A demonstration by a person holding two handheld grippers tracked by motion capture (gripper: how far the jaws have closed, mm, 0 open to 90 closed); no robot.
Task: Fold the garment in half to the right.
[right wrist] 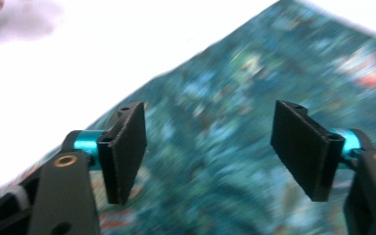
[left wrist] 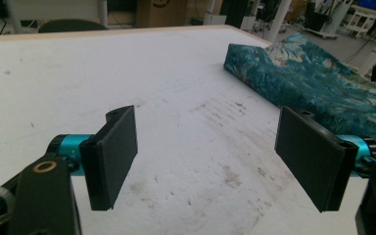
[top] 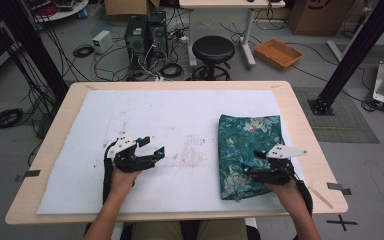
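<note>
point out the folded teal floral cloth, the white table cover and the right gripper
folded teal floral cloth (top: 247, 145), high view, middle of its top
white table cover (top: 180, 120), high view, bare middle
right gripper (right wrist: 208, 147), right gripper view, midway between its open jaws

Left gripper and right gripper: jaws wide apart.

Black grippers, flat rectangular fingers, teal collars, brass screws, grey three-cornered top plates, trailing black cables.
</note>
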